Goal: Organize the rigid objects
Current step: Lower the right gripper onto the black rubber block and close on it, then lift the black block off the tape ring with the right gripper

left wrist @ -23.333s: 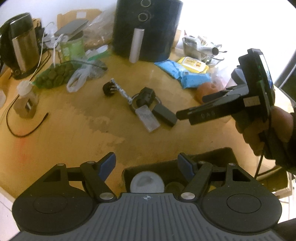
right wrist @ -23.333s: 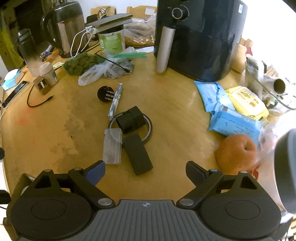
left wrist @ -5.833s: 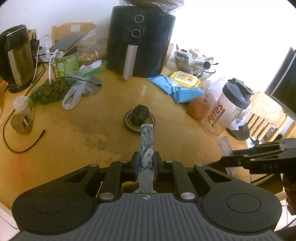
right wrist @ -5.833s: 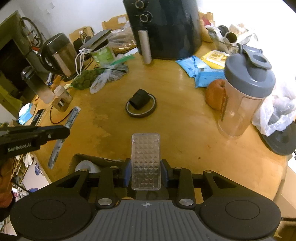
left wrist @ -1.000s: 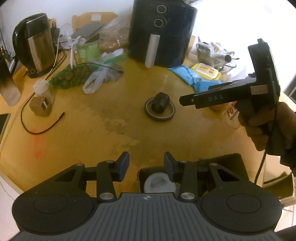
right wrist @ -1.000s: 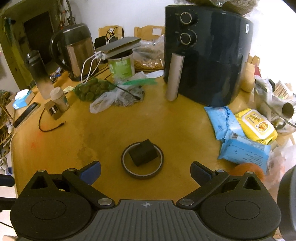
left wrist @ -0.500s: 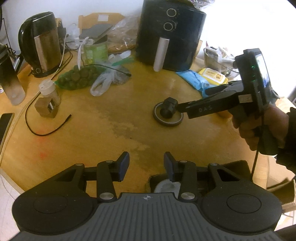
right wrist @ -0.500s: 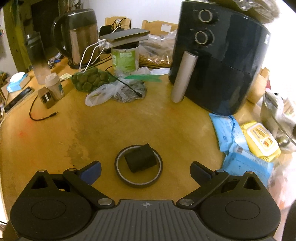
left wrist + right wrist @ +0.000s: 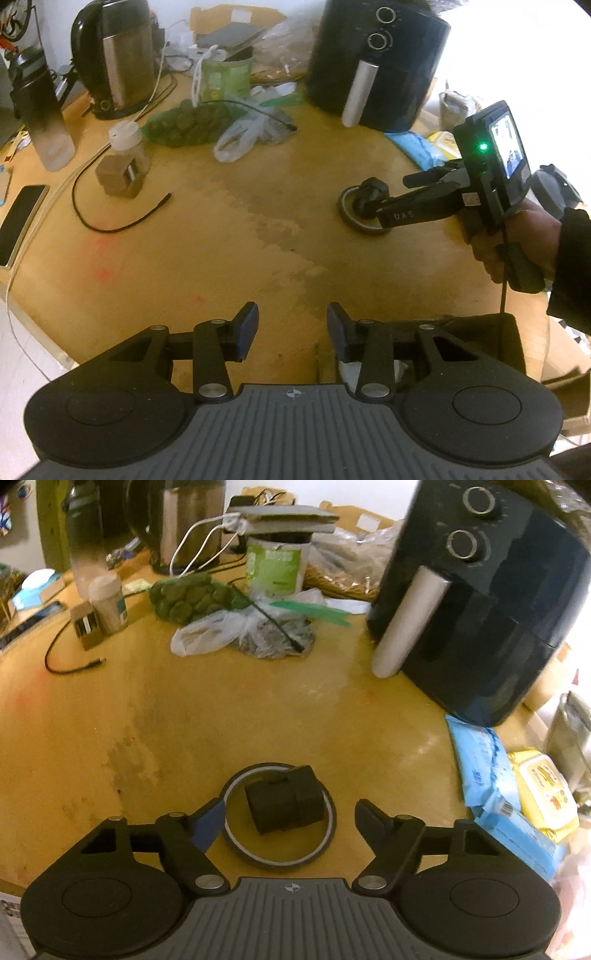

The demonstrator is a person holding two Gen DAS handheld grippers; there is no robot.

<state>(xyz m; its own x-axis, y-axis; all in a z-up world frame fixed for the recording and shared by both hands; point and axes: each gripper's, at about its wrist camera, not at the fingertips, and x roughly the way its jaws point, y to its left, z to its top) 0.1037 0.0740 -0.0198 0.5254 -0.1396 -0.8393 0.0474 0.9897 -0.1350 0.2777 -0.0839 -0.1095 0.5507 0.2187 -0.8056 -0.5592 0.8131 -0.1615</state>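
A small black block (image 9: 284, 799) lies inside a dark tape ring (image 9: 236, 843) on the wooden table. My right gripper (image 9: 288, 818) is open and low, with its jaws on either side of the ring and block. In the left wrist view the right gripper (image 9: 369, 205) reaches the block (image 9: 371, 186) and ring (image 9: 347, 210) from the right. My left gripper (image 9: 291, 328) is open and empty near the table's front edge. A dark box (image 9: 480, 343) with a white item inside sits just below it to the right.
A black air fryer (image 9: 480, 602) stands at the back right. Blue and yellow wipe packs (image 9: 517, 794) lie to the right. Plastic bags (image 9: 236, 627), a green tub (image 9: 275, 568), a kettle (image 9: 118, 55), a bottle (image 9: 40, 107), a small jar (image 9: 127, 144) and a black cable (image 9: 122, 218) crowd the back left.
My right gripper has moved forward and down to the ring and block, its jaws now straddling them. The left gripper has drifted left and stays open.
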